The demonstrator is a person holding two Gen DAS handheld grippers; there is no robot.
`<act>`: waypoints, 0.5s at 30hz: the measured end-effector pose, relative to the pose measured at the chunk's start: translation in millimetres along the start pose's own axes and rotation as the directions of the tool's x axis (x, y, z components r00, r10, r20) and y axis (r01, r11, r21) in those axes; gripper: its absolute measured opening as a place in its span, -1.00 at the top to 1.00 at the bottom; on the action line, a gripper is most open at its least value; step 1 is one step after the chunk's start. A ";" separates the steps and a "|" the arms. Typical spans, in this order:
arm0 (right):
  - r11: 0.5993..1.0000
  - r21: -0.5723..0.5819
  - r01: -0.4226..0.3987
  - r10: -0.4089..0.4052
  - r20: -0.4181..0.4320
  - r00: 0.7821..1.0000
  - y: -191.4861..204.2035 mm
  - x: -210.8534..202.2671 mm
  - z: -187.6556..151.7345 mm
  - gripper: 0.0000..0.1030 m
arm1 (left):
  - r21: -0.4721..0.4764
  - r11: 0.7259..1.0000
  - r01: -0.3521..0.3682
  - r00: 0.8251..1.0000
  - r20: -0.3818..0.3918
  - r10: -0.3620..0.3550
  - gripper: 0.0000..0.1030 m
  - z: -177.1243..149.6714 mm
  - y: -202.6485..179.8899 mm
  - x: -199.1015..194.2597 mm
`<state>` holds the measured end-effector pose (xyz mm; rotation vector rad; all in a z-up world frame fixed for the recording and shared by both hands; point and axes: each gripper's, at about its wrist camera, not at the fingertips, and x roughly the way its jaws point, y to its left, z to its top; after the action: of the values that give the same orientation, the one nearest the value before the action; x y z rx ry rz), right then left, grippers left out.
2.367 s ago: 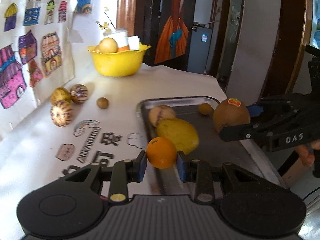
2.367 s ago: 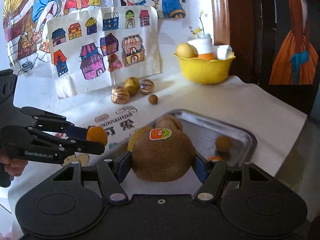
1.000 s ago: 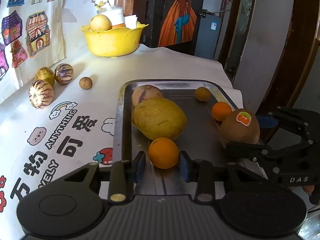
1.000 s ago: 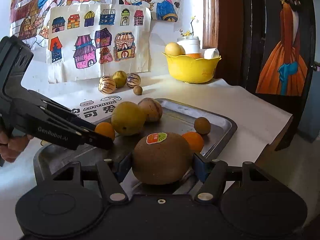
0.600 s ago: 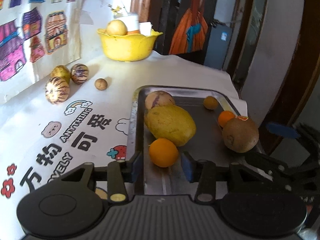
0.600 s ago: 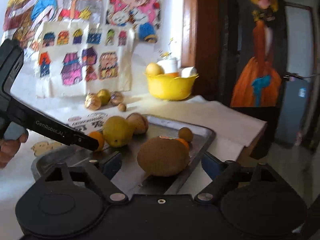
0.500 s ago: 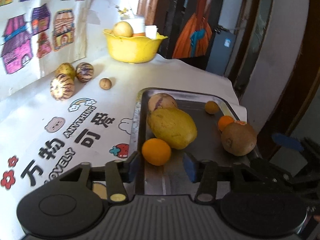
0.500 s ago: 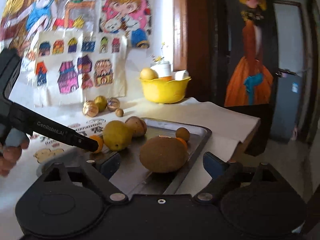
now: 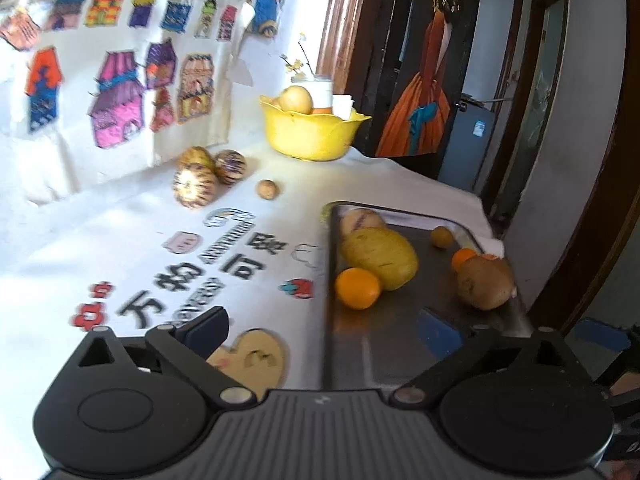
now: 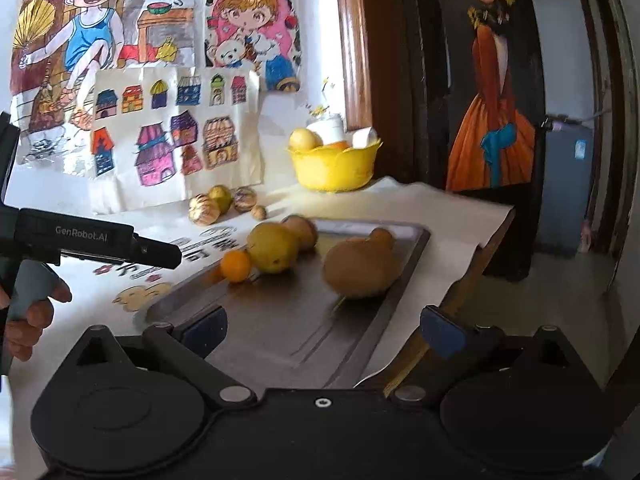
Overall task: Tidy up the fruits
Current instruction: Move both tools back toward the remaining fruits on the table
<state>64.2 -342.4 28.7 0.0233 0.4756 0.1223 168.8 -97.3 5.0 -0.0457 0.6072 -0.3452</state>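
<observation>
Steel tray on table edge, holding six fruits: orange at near left, touching big yellow mango; striped pale melon behind mango; small brown fruit at far side; brown stickered kiwi-like fruit at right rim, small orange just behind it

Off tray: three striped melons and small brown ball by wall; yellow bowl holding fruit

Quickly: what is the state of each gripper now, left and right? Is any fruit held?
Left gripper: open, jaws just opened wide, holds nothing; the orange lies on the tray.
Right gripper: open, jaws just opened, holds nothing; the brown fruit rests on the tray.
</observation>
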 end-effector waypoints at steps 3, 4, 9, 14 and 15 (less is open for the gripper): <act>1.000 0.002 -0.030 0.030 -0.038 0.999 8.7 -2.2 -0.9 -0.99 | 0.029 0.999 -0.031 0.999 0.009 0.031 -0.99 -4.1 7.2 -11.3; 0.999 -0.007 -0.035 0.035 -0.048 0.998 13.0 -3.2 -0.8 -0.99 | 0.037 0.998 -0.041 0.999 0.006 0.041 -0.99 -5.8 10.5 -14.4; 0.998 -0.049 -0.049 0.046 -0.059 0.997 30.7 -7.3 3.9 -0.99 | 0.047 0.995 -0.093 0.995 -0.029 0.094 -0.99 -12.6 28.2 -20.1; 0.993 -0.095 -0.067 0.059 -0.077 0.995 42.8 -4.6 17.7 -0.99 | 0.027 0.989 -0.147 0.986 -0.073 0.149 -0.99 -9.9 44.9 -20.8; 0.991 -0.111 -0.075 0.066 -0.079 0.995 46.6 -4.3 21.5 -0.99 | 0.023 0.988 -0.152 0.985 -0.081 0.153 -0.99 -8.8 48.2 -21.7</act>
<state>65.0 -296.5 52.2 -0.0769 0.5421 0.2204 161.9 -44.2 2.8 0.0314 0.6856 -0.2043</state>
